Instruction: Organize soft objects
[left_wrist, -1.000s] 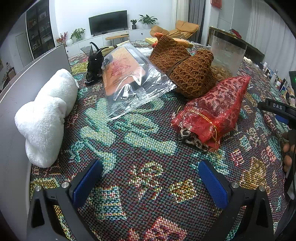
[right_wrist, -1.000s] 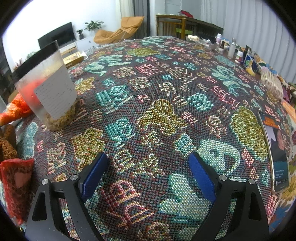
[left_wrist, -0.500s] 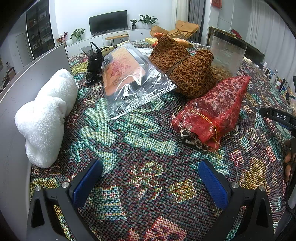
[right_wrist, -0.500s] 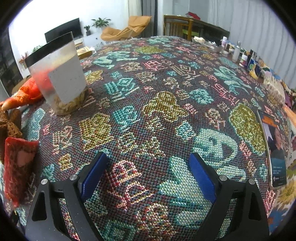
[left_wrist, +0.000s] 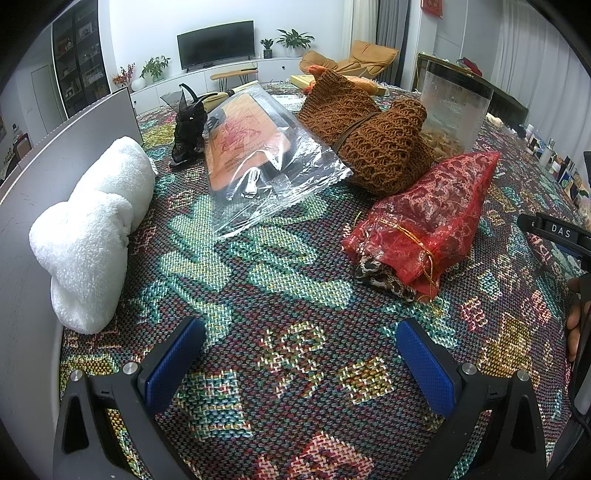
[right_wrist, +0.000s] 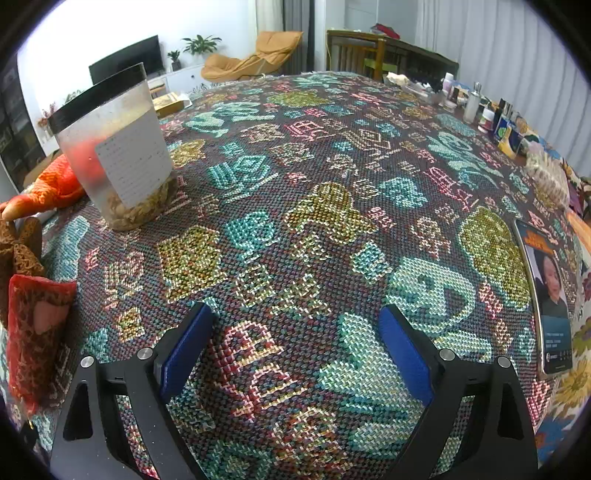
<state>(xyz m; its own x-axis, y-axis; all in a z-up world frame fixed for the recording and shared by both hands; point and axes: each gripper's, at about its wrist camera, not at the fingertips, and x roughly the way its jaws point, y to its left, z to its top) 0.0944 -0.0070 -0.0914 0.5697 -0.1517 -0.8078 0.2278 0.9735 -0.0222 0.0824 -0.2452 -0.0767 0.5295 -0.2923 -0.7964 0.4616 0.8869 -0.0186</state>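
Your left gripper (left_wrist: 295, 354) and right gripper (right_wrist: 295, 343) both hover with jaws spread wide and empty over the woven tablecloth (left_wrist: 280, 288). The red mesh pouch (left_wrist: 424, 218) lies ahead of your left gripper, the white fleece roll (left_wrist: 92, 232) far left.

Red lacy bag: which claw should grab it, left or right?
Probably the left claw: it is open and facing the red lacy bag. The right claw faces bare cloth, with the bag off at its left edge.
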